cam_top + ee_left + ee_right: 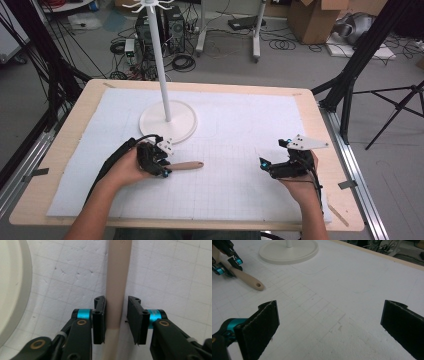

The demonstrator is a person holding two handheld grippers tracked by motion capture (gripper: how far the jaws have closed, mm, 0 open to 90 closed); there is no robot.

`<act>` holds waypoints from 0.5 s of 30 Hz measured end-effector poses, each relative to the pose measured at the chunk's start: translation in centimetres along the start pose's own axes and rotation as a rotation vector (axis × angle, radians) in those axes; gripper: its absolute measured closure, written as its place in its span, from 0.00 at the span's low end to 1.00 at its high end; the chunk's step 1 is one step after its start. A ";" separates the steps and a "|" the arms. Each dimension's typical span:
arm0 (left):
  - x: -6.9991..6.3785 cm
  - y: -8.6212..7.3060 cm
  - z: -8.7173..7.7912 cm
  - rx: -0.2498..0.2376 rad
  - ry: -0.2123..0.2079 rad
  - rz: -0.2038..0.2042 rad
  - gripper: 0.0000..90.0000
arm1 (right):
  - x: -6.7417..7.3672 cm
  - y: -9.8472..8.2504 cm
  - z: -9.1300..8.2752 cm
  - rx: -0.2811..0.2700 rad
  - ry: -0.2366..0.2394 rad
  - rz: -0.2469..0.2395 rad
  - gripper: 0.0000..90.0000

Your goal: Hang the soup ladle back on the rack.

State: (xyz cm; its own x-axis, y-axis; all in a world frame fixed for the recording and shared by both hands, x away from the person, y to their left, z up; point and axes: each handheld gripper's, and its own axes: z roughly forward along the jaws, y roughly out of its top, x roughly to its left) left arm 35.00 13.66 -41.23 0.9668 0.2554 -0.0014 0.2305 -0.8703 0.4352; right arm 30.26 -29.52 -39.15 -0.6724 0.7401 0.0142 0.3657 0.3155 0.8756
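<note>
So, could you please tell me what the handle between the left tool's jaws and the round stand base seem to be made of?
The handle looks like pale, matte unvarnished wood: beige, smooth, with a hanging hole at its end, though plastic is possible. The stand base looks like cream-white painted metal or plastic, with an even, slightly satin surface.

Left gripper: black linkage arms, brass-coloured pivot rivets, turquoise collars behind flat black pads (small screw in each). Black cable at lower left of the high view. Right gripper: same black body, turquoise accents, grey three-cornered plate on top. Forearms bare, no sleeves.
</note>
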 end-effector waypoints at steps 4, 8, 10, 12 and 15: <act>0.0 0.0 0.0 -0.004 0.003 -0.009 0.80 | 0.0 0.0 0.1 0.005 -0.002 0.000 0.01; -0.1 -0.1 0.0 -0.015 0.012 -0.012 0.80 | 0.1 0.0 0.1 0.011 -0.003 -0.003 0.01; -0.3 -0.1 0.0 -0.008 0.020 0.005 0.80 | 0.1 0.0 0.1 0.006 -0.005 -0.006 0.01; -0.3 -0.1 0.0 -0.009 0.023 0.014 0.81 | 0.1 0.0 0.1 0.006 -0.005 -0.008 0.01; -0.3 -0.2 -0.1 -0.019 0.022 0.013 0.82 | 0.1 0.0 0.0 0.006 -0.004 -0.001 0.01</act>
State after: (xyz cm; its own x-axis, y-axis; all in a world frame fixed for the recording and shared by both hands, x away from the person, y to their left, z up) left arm 34.64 13.80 -41.26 0.9672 0.2530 0.0242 0.2152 -0.8658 0.4517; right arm 30.22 -29.49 -39.17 -0.6705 0.7419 0.0113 0.3690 0.3202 0.8725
